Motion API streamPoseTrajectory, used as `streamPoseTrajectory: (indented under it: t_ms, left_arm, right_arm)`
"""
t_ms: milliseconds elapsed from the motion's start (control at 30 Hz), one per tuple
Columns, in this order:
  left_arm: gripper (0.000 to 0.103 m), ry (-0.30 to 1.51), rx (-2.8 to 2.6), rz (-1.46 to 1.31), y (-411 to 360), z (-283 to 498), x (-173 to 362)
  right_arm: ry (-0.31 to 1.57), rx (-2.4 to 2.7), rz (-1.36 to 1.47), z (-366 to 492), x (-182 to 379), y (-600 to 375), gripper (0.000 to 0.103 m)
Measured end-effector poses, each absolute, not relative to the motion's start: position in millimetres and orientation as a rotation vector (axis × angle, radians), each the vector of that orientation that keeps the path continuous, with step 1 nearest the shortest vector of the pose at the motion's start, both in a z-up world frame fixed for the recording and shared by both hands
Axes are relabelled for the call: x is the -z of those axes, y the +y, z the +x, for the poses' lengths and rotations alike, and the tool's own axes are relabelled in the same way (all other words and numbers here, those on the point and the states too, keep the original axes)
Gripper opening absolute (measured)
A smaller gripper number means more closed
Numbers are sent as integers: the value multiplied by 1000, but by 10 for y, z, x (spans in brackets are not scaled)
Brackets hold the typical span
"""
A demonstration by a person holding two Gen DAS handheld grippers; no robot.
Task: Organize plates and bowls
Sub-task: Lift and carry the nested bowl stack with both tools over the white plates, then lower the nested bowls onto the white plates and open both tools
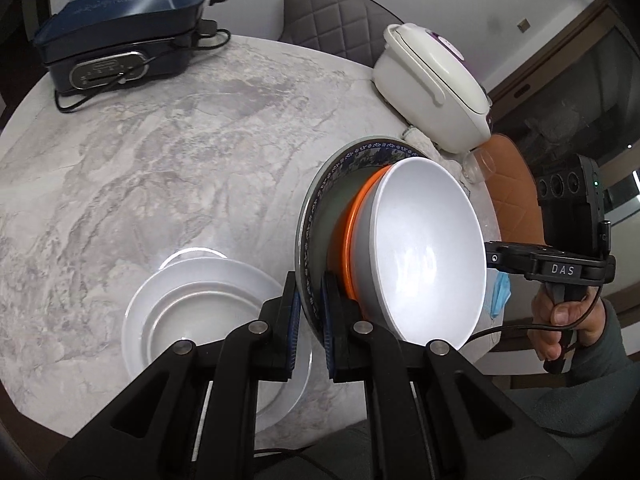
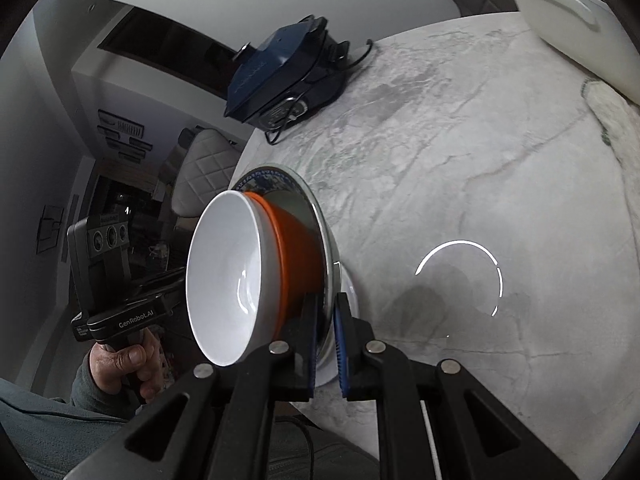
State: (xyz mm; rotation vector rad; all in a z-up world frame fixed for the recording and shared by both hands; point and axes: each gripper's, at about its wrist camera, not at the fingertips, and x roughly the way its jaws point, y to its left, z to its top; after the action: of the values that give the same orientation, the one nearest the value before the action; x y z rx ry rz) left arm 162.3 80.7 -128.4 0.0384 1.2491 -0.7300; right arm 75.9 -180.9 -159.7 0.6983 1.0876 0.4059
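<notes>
Grey-veined marble tabletop [image 1: 168,168] is lying beneath both grippers. Left gripper [image 1: 310,334] and right gripper [image 2: 326,344] are each clamping opposite rims of the blue-patterned round plate [image 1: 316,200], carrying an orange bowl [image 1: 352,240] nested under a white bowl [image 1: 432,248]. White stacked plates [image 1: 200,300] are sitting just left, below; farther off, a navy electric cooker [image 1: 120,28].

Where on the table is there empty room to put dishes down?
The marble table is bare across its middle, between the dark blue electric cooker, the white rice cooker and the stacked white plates. It is crowded near the rice cooker, by the clear glass.
</notes>
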Motion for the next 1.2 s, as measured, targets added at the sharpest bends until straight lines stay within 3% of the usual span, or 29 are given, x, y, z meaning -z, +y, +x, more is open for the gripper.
streamPoseTrajectory:
  t_ms: [200, 433, 733, 1200]
  left_arm:
    - [7, 1233, 657, -4, 1505, 1617, 1128]
    - [7, 1304, 612, -49, 1964, 1549, 1541]
    - [7, 1376, 574, -29, 2109, 1497, 2254]
    - [7, 1421, 576, -33, 2230, 1589, 2688]
  right_arm:
    - [1123, -496, 656, 965, 1531, -1278, 12]
    - [1206, -514, 647, 1047, 1839, -873, 12]
    - [1308, -469, 660, 1064, 2448, -607, 12]
    - [1346, -446, 633, 1120, 2742, -432, 12]
